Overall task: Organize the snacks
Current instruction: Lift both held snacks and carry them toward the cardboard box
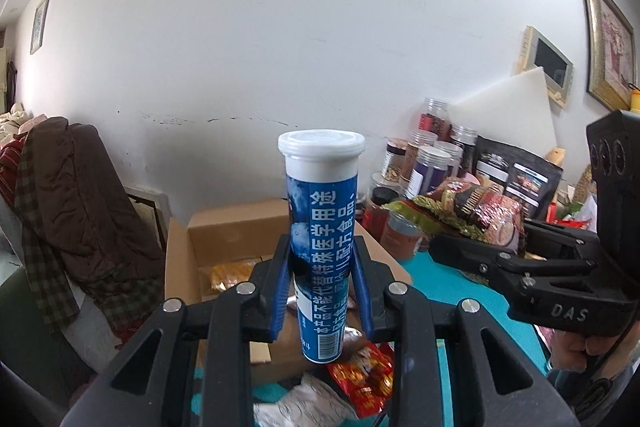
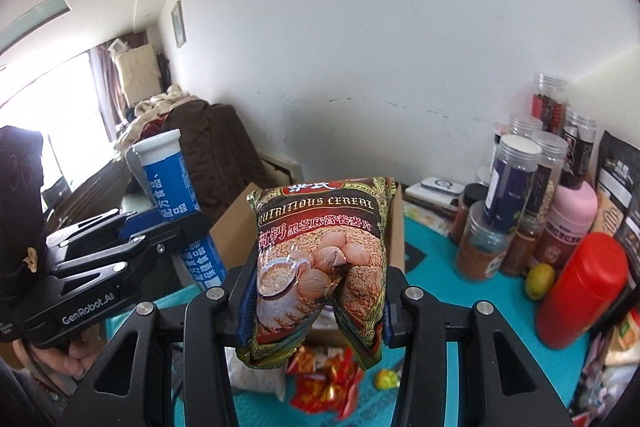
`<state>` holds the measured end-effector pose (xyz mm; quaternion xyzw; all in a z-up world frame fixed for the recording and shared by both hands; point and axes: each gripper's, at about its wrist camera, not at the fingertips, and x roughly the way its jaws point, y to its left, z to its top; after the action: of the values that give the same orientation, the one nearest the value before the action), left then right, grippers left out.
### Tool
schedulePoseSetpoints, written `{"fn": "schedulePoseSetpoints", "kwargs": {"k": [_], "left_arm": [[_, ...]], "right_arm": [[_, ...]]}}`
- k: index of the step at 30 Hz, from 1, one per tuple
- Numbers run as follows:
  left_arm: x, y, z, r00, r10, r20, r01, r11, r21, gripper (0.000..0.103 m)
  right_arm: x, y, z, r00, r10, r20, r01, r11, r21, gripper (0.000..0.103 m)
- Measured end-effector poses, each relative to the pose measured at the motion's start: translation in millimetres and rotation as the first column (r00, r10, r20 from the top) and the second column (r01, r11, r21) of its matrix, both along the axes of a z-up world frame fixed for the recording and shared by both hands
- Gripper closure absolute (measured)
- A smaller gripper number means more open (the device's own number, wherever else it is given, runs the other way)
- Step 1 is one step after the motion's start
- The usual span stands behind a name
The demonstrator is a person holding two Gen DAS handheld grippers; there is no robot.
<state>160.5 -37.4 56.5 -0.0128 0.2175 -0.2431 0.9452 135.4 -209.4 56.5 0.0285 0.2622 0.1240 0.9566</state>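
The left gripper (image 1: 322, 269) is clamped on an upright blue tube (image 1: 321, 227) with a white cap; the right gripper (image 2: 316, 291) pinches a cereal bag (image 2: 320, 251). Both hang above red wrappers (image 2: 324, 379) on the teal table (image 2: 432, 279), before an open cardboard box (image 1: 224, 227) holding perhaps yellow packets. Jars (image 2: 516, 187) line the wall

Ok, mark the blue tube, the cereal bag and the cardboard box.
blue tube (image 1: 323, 227), left wrist view, on its blue label.
cereal bag (image 2: 320, 259), right wrist view, on the printed front.
cardboard box (image 1: 236, 227), left wrist view, on the inner back wall.
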Motion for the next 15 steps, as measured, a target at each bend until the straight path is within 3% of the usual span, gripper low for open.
{"fn": "schedulePoseSetpoints", "kwargs": {"k": [15], "left_arm": [[88.2,-7.2,-10.1,0.995,0.094,0.012,-0.094,0.995,0.012,0.075]], "right_arm": [[93.0,-0.9,-15.6,0.999,-0.003,-0.034,0.004,1.000,0.019,0.058]]}}
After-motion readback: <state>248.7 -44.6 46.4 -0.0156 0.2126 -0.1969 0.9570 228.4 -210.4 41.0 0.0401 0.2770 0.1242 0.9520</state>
